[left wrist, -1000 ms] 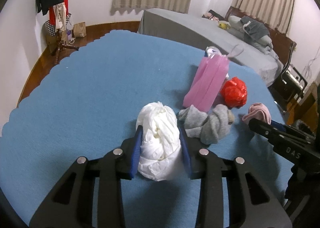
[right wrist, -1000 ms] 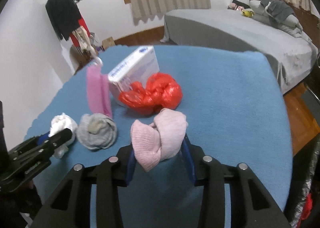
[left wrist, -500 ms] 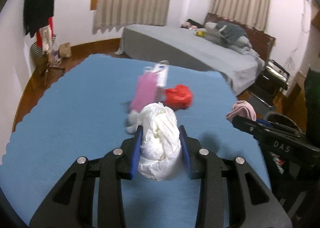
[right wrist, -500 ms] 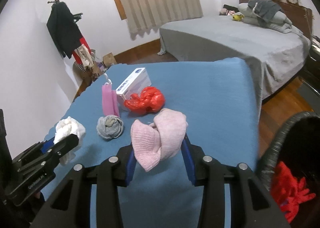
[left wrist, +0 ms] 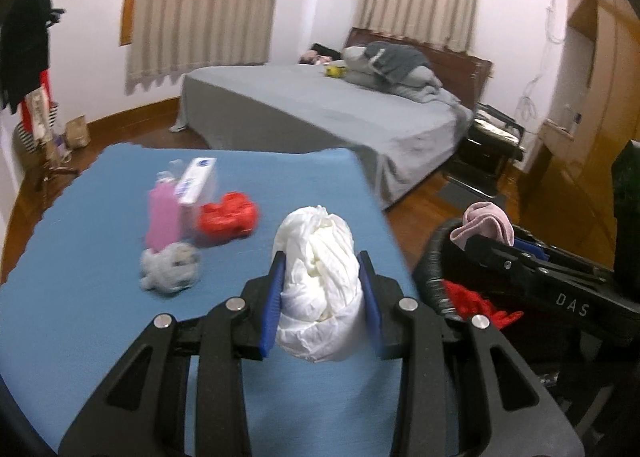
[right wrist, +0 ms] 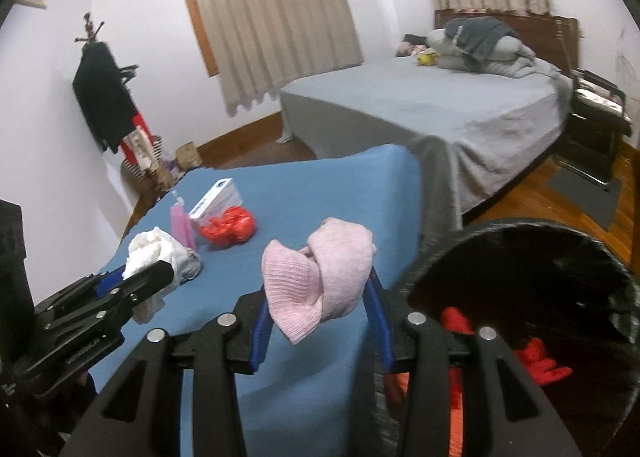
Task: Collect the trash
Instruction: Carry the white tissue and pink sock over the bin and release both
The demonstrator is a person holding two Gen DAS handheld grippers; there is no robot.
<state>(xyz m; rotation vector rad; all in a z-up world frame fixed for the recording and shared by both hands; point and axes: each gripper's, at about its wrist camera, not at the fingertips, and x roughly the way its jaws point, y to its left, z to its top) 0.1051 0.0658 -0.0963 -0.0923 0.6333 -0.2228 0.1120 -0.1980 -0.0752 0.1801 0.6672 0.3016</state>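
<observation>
So roughly halfway I'd say. From the left wrist view, the left gripper [left wrist: 320, 293] has its fingers clamped on a white wad [left wrist: 318, 277] of crumpled plastic or paper, held up off the blue surface [left wrist: 100, 317] near its right edge. Off to the right the bin [left wrist: 430, 277] shows its dark rim with some red scraps [left wrist: 476, 303] already inside, so at least a bit is done. The right gripper [left wrist: 504, 253] pokes in over the bin with a pink knit thing [left wrist: 484, 223] in it. Still sitting on the surface: a grey wad [left wrist: 170, 267], a red bag [left wrist: 228, 217], a pink pouch [left wrist: 164, 219] and a white box [left wrist: 196, 179], all clustered together and a bit blurry. From the right wrist view, the right gripper's fingers [right wrist: 260, 327] are squeezed on that pink knit thing, which hangs right beside the bin's open mouth, not in it yet as far as I can tell. Both loads look ready to drop, then four items are left, if the box counts as trash. Room-wise it's a bedroom: grey bed [right wrist: 440, 113] behind, beige curtains [right wrist: 272, 17], wood floor [right wrist: 560, 201], a coat rack [right wrist: 104, 97] in the corner.
</observation>
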